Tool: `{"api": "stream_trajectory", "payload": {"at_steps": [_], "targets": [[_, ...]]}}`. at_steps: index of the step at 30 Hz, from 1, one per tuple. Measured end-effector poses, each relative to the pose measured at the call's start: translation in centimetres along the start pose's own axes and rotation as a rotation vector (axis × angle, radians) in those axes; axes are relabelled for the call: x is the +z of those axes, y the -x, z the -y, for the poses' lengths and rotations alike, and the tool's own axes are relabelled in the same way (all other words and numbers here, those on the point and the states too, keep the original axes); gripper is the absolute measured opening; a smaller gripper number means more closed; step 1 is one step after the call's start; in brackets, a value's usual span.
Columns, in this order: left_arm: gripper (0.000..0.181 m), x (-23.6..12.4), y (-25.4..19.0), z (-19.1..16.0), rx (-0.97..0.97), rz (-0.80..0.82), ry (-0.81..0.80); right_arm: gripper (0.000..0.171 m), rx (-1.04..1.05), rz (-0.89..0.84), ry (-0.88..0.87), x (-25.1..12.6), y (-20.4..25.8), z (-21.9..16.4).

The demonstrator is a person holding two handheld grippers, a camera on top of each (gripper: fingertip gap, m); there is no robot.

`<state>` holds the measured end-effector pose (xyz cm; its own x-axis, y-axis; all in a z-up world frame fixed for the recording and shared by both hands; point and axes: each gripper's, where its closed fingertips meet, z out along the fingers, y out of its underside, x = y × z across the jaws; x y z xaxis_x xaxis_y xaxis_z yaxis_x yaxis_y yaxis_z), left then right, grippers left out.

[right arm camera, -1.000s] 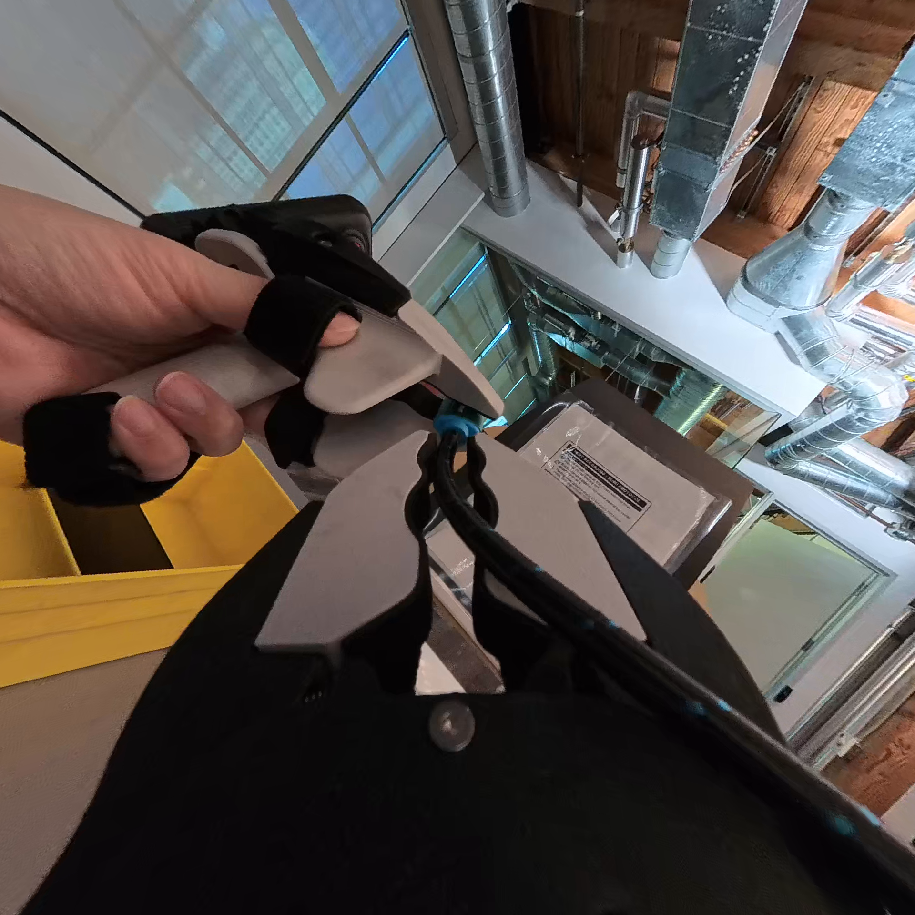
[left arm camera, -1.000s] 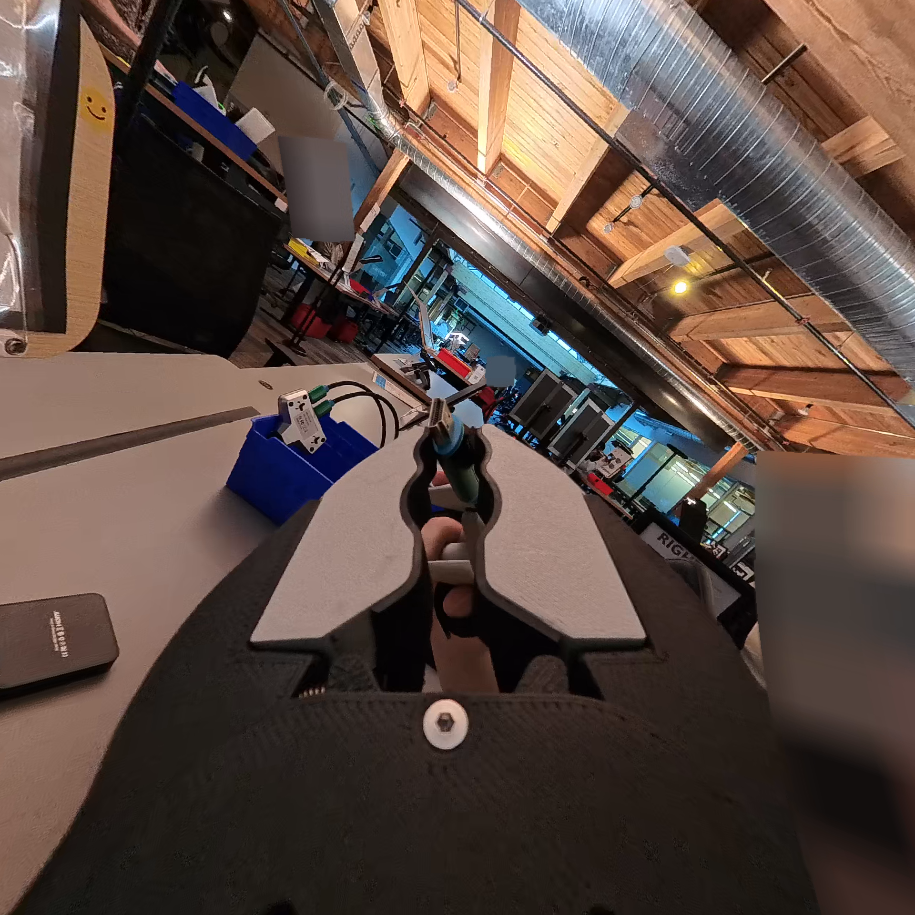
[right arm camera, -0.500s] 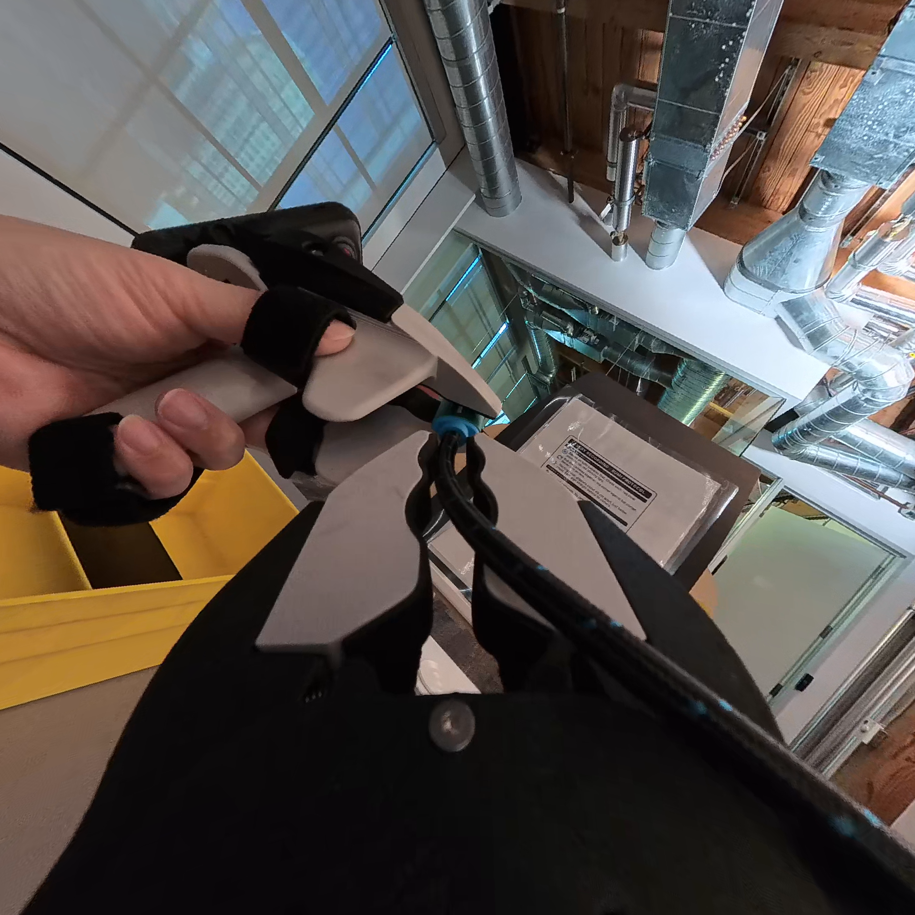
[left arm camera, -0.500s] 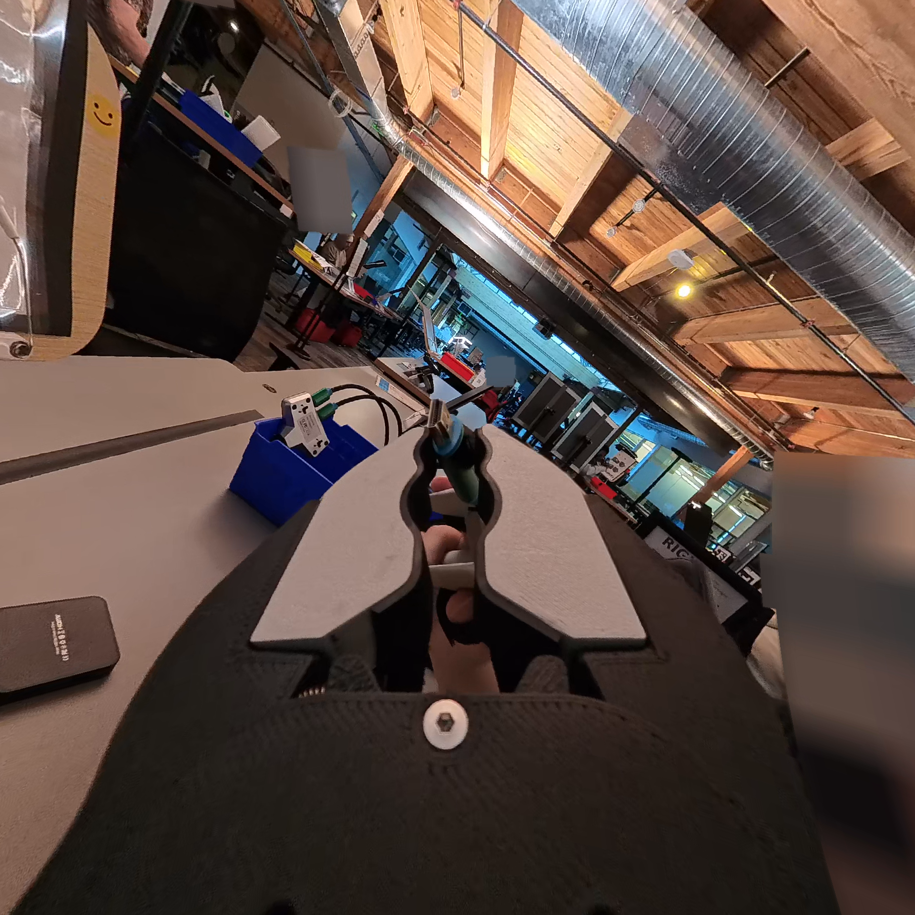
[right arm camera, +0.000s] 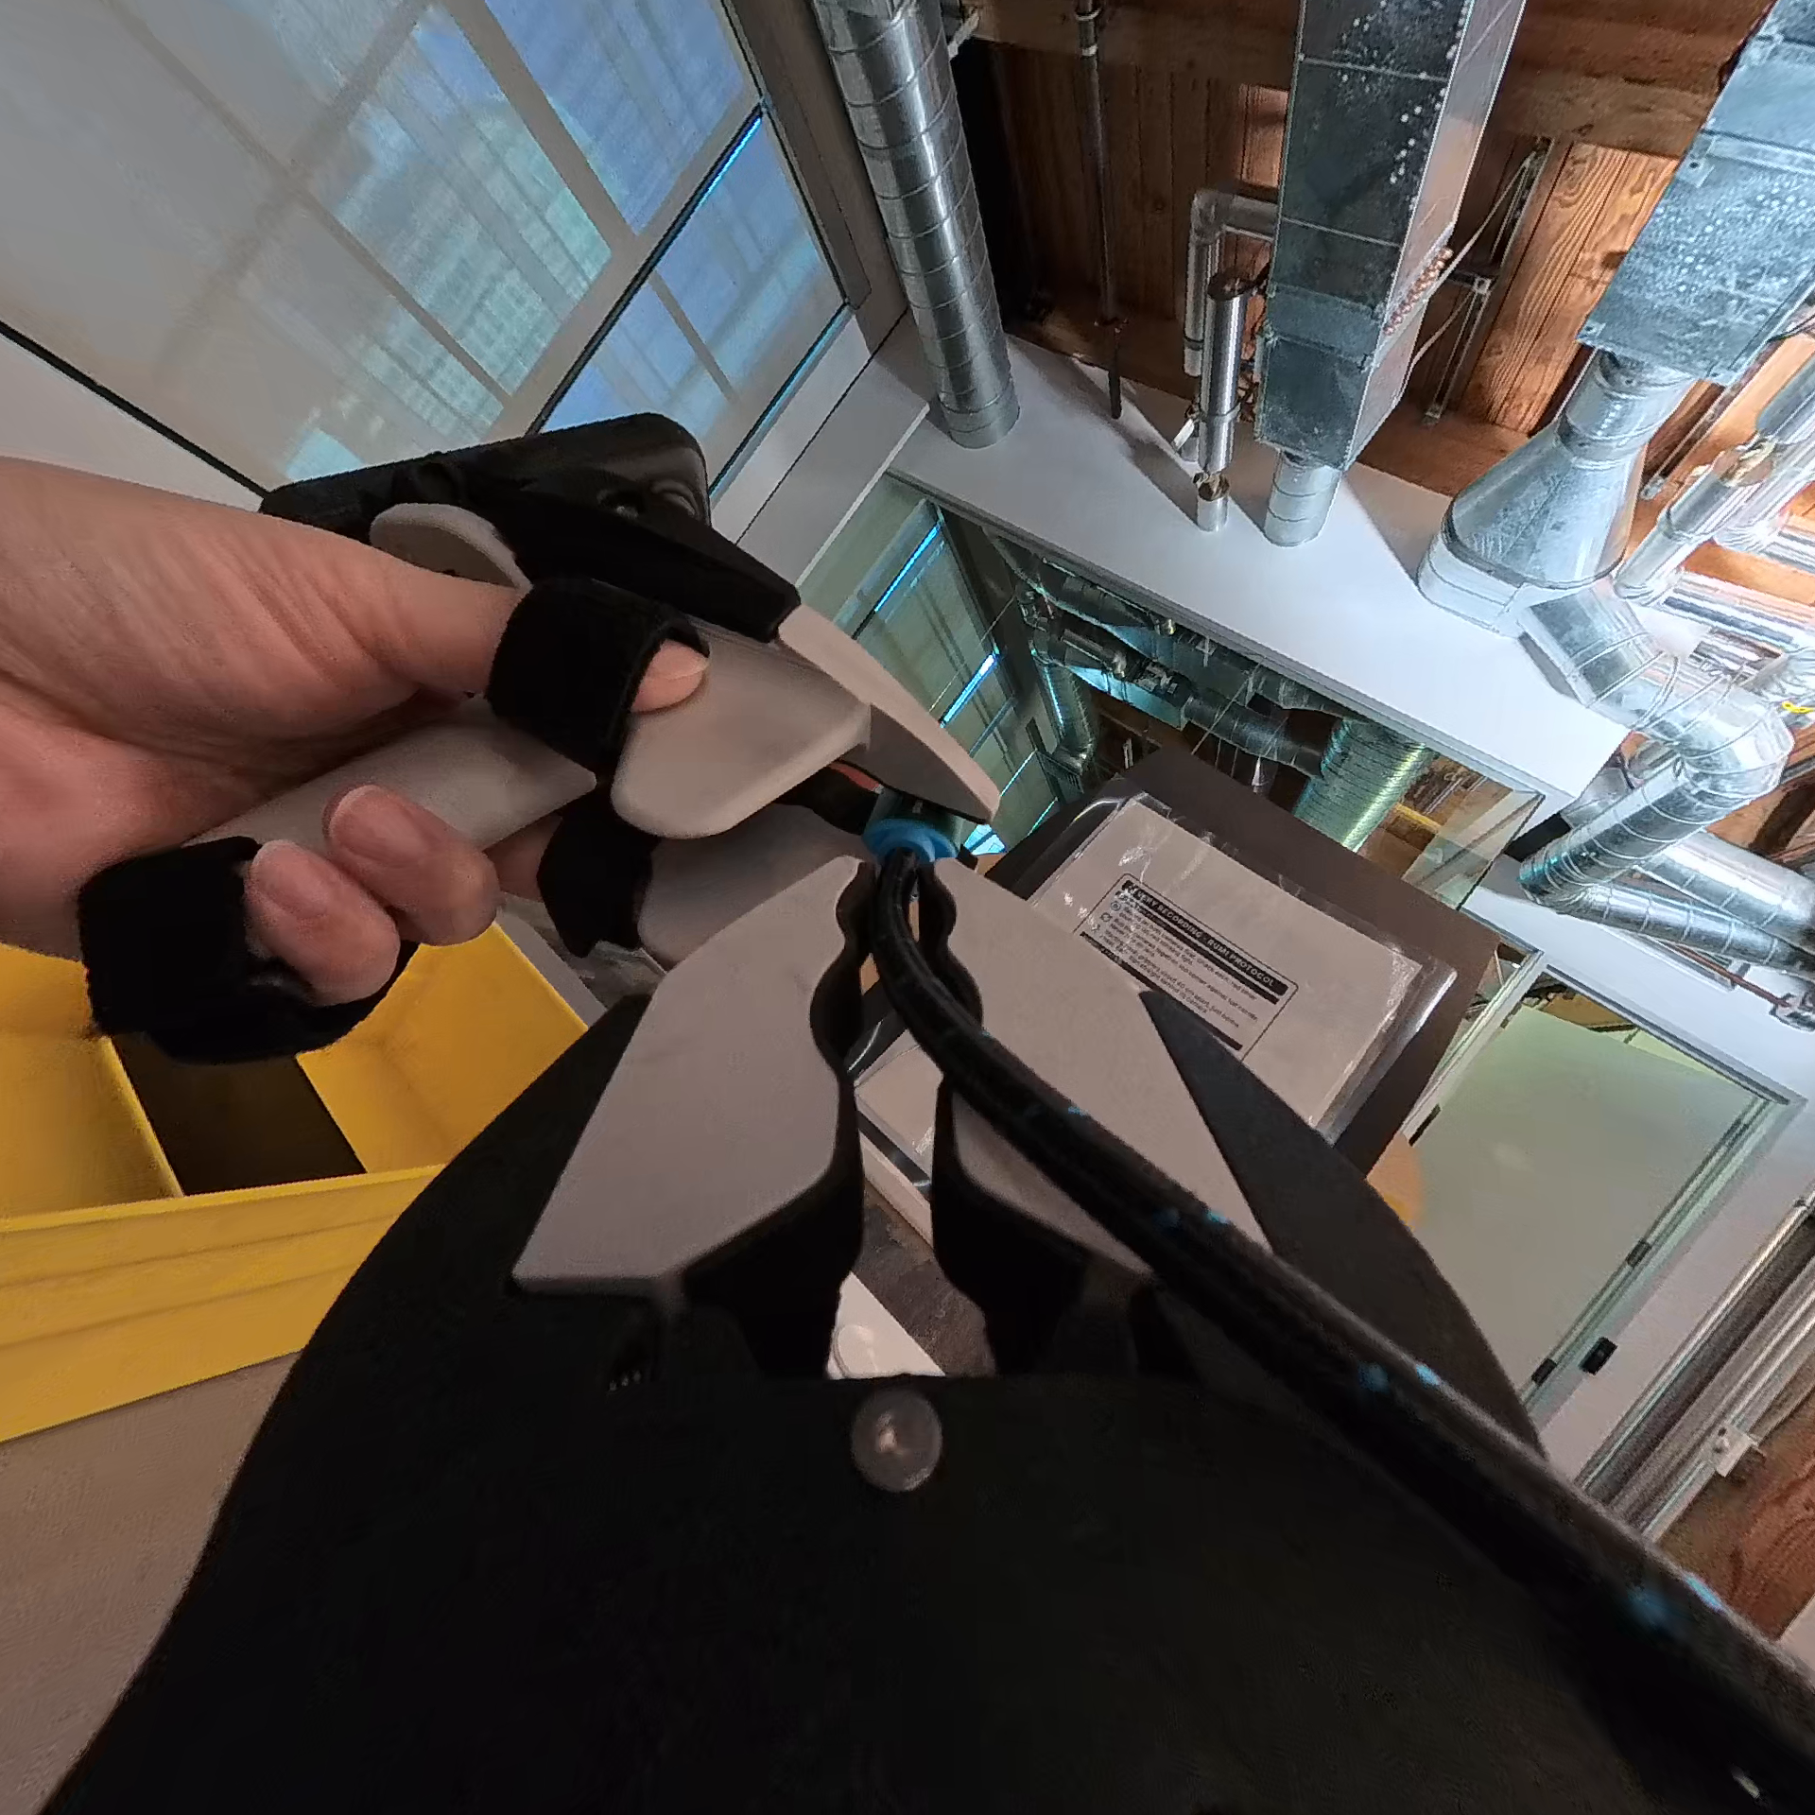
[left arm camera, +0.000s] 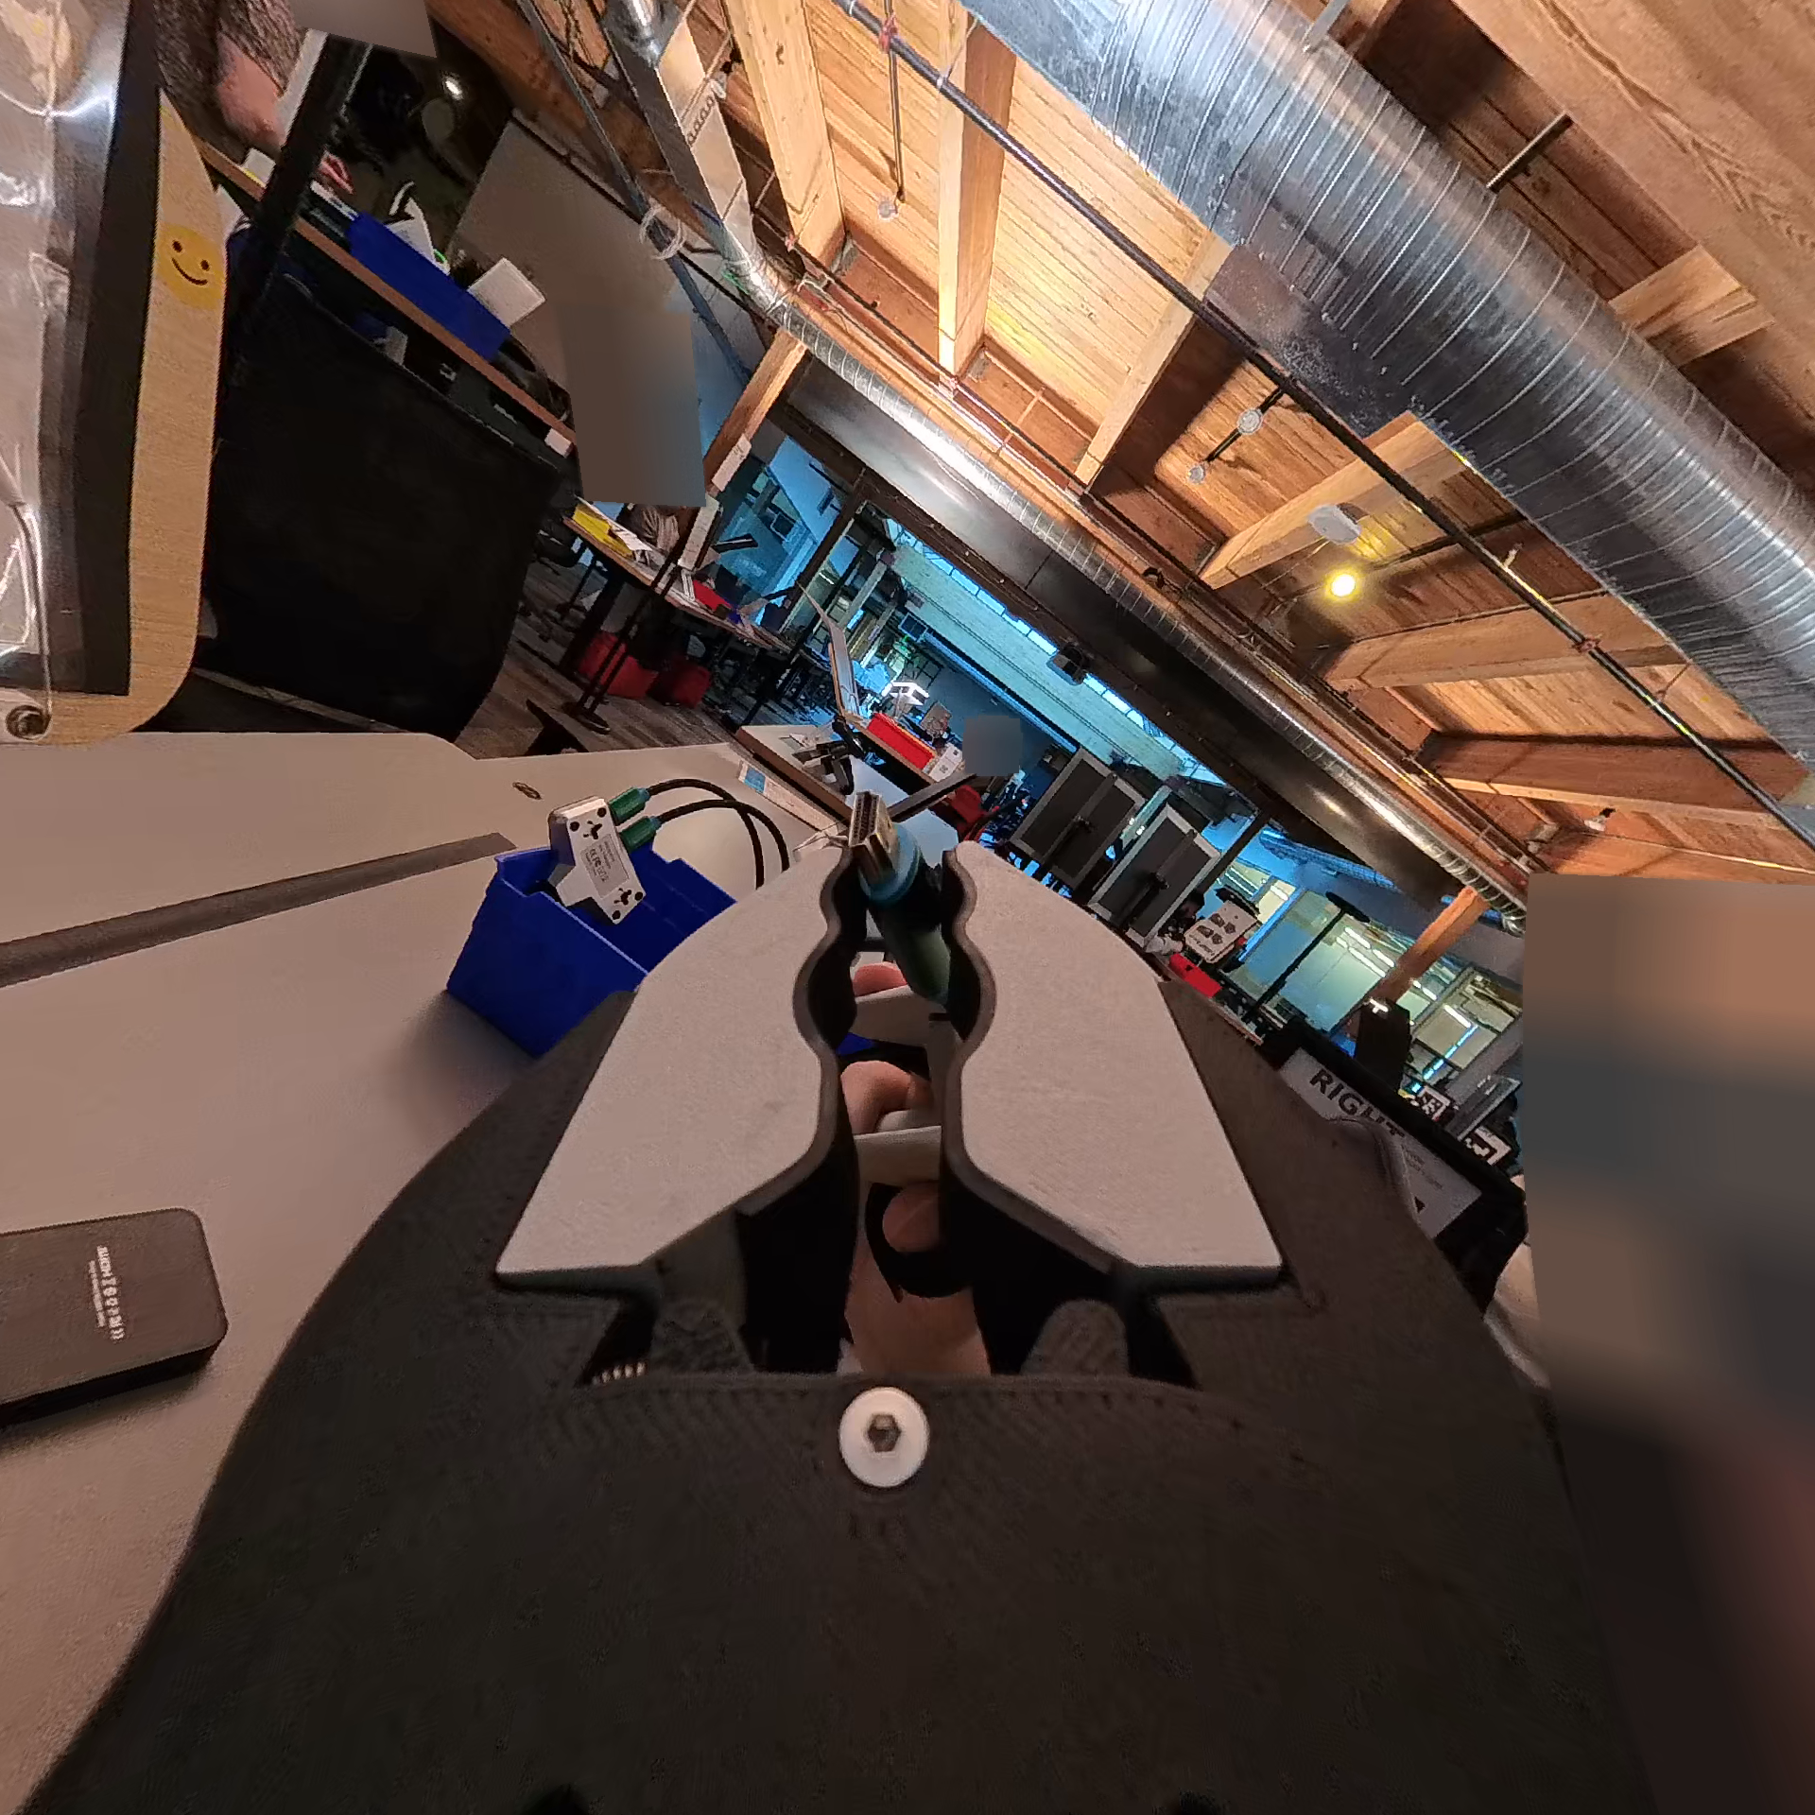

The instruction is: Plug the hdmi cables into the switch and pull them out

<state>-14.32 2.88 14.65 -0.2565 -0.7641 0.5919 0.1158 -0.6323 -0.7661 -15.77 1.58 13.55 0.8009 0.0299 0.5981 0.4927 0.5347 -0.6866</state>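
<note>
The left gripper (left arm camera: 896, 889) is clamped on an HDMI plug (left arm camera: 877, 835): its blue-collared body sits between the 2 grey fingers and the metal end points up and away, clear of everything. Through the gap below it a hand on the other tool shows. In the right wrist view, the right gripper (right arm camera: 899, 884) is closed around the black cable (right arm camera: 992, 1051) just behind the blue collar (right arm camera: 899, 840), and the cable trails back over the gripper's body toward the lower right. The left gripper's tip sits right above that collar, so both tools appear to share 1 cable end, held up off the worktop (left arm camera: 246, 1061).

This looks like a regrasp or hand-over in the air, setting the plug straight before insertion; nothing is being plugged in yet.

Farther out on the worktop, a flat black box (left arm camera: 98, 1296) lies at the left edge. Beyond it a blue bin (left arm camera: 550, 967) holds a small silver switch (left arm camera: 594, 859), tilted, with 2 green-ended cables (left arm camera: 633, 820) already in its upper side. A yellow bin (right arm camera: 196, 1267) sits left in the right wrist view.

Next, I judge, the right gripper should let go or give slack, and the left should carry the plug across to a free port, matching its flat orientation first. Which port is free cannot be told from here.
</note>
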Motion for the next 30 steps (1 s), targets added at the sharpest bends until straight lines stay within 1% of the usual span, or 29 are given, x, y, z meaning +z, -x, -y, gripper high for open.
{"api": "stream_trajectory", "payload": {"at_steps": [6,9,14,20,22,24,25,27,28,30], "targets": [[0.014,0.2,0.3,-0.2,-0.021,0.0,-0.004,0.007,0.0,-0.03,0.007,-0.2,-0.2,-0.2],[0.014,0.4,0.4,-0.3,-0.034,-0.007,-0.009,0.008,0.072,-0.004,0.01,-0.3,-0.5,-0.3],[0.014,0.6,0.5,-0.4,-0.027,0.005,-0.018,0.008,0.072,-0.004,0.015,-0.3,-0.5,-0.5],[0.015,0.7,0.9,-0.5,-0.032,0.016,-0.015,0.007,0.121,0.026,0.038,-0.3,-0.5,-0.9],[0.015,0.8,0.6,-0.5,-0.046,-0.009,-0.022,0.007,0.12,0.03,0.026,-0.4,-0.7,-0.7],[0.019,0.5,0.2,0.3,-0.052,-0.047,-0.065,0.007,0.127,0.026,0.012,-0.6,-1.3,-0.1],[0.029,0.0,0.1,1.2,-0.041,-0.047,-0.117,0.007,0.128,0.028,0.01,-0.8,-1.8,0.2],[0.03,-1.3,0.5,2.8,0.043,0.031,-0.182,0.007,0.124,0.034,0.018,-1.4,-3.5,1.1],[0.03,-1.8,0.9,3.2,0.122,0.099,-0.175,0.007,0.122,0.031,0.021,-1.9,-4.7,1.6],[0.031,-2.1,1.5,3.0,0.328,0.244,-0.094,0.007,0.13,0.02,0.032,-3.1,-7.0,2.7]]}}
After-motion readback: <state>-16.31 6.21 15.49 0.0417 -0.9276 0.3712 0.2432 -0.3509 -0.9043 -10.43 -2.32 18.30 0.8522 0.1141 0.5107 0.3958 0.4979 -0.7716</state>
